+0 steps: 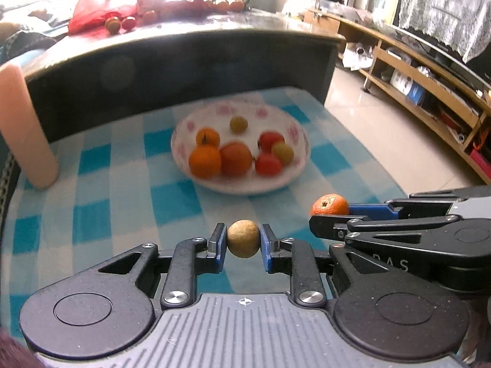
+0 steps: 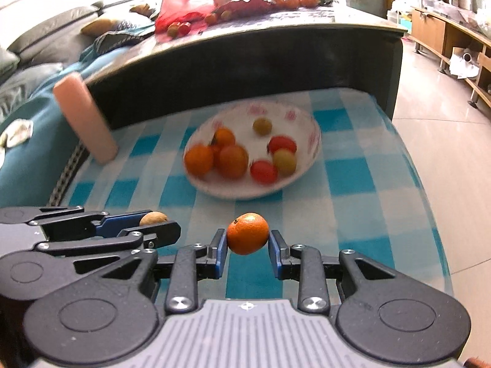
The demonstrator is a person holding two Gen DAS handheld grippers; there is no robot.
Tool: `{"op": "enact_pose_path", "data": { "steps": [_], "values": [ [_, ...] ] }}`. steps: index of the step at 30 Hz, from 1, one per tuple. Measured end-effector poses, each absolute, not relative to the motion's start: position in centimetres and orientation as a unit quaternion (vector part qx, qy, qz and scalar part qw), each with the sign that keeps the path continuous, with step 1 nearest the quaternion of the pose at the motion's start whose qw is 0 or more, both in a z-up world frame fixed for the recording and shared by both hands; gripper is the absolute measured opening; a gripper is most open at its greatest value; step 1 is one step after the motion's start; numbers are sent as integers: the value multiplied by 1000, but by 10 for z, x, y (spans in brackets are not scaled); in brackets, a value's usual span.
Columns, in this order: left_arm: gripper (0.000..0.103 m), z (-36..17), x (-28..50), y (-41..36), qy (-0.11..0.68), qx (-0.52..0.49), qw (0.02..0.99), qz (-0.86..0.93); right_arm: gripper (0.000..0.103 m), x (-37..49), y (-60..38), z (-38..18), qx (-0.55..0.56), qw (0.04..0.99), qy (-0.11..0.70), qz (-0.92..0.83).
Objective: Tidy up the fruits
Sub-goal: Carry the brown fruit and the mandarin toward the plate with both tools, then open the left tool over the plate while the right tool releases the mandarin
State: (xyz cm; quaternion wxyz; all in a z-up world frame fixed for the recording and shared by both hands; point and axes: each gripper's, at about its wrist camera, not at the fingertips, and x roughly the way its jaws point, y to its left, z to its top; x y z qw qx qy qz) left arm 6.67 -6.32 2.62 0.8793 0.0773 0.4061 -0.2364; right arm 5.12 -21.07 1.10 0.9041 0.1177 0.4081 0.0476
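Altogether, seven fruits fill the bowl (image 1: 294, 181); each gripper holds one.

A round, rough tan-brown fruit (image 1: 243, 239) sits pinched between the left gripper (image 1: 243, 245) fingers. A small orange (image 2: 248, 238), stem end up-left, is clamped in the right gripper (image 2: 248, 247). Ahead of both stands a white, pink-patterned bowl (image 1: 294, 174) with three oranges, two red and two yellow-green fruits.
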Motion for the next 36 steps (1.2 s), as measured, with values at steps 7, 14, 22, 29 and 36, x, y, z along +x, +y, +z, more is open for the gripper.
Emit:
{"op": "enact_pose_path", "data": {
  "steps": [7,14,22,29,36],
  "values": [
    [28,33,110,-80,396,72,886,-229,43,100,-222,18,128,908,398,35],
    [28,26,153,-94,394,71,888,-226,43,149,-231,10,127,909,397,23],
    [28,12,178,-99,403,69,886,-217,44,178,-233,-4,119,907,404,22],
    [29,11,184,-97,408,61,886,-212,45,184,-236,-5,134,906,401,24],
    [39,15,185,-93,407,54,889,-203,45,184,-239,-4,154,904,398,23]
  ]
}}
